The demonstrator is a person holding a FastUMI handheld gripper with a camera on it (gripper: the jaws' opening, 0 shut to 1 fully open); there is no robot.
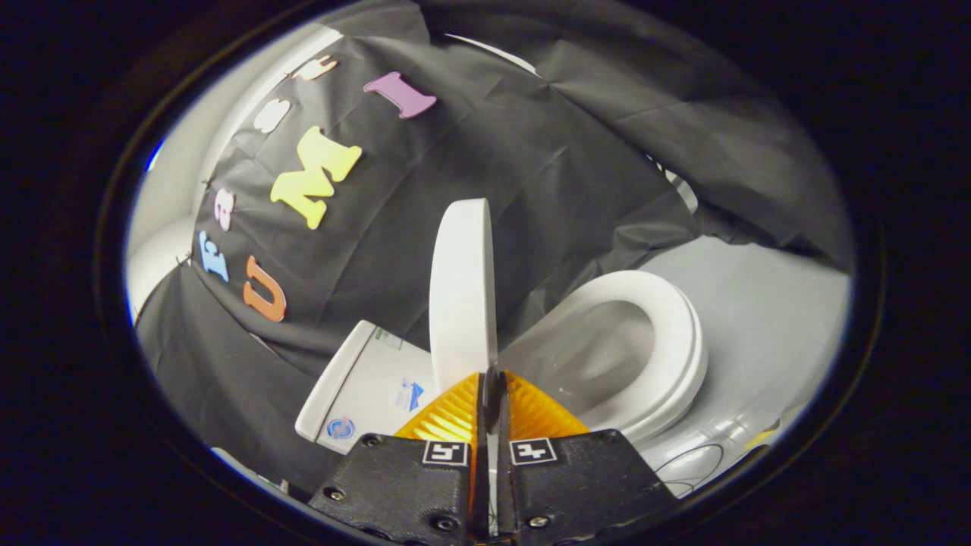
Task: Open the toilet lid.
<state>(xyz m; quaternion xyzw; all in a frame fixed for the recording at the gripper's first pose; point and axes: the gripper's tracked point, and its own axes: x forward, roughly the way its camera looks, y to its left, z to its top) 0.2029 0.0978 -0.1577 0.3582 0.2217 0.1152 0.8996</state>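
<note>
1. Here are the tongs (491, 379), fingers drawn in close with only a thin slit between them, and the edge of the glossy white plastic toilet lid (463, 292) sits right in that slit.
2. Both fingers look pressed onto the lid's rim, so the tongs have hold of it, nearly closed around that thin edge.
3. The lid is up! It stands raised, seen almost edge-on, rising straight away from the fingertips against the crumpled black cloth wall (531, 167) behind.
4. To one side of the lid, the white oval toilet seat (675, 341) lies down on the bowl, fully uncovered, its ring plain to see.
5. Inside that ring, the pale grey-white hollow of the ceramic bowl (599, 356) is open to view, just beyond the fingers.
6. On the other side of the lid sits the white boxy ceramic cistern (364, 387), with small blue stickers on its face, close beside the fingers.
7. Under and around the toilet runs a smooth light grey floor (766, 303), and a thin dark cable (694, 459) loops across it near the base of the bowl.
8. The black cloth drapes down over the floor's far side, well beyond the seat.
</note>
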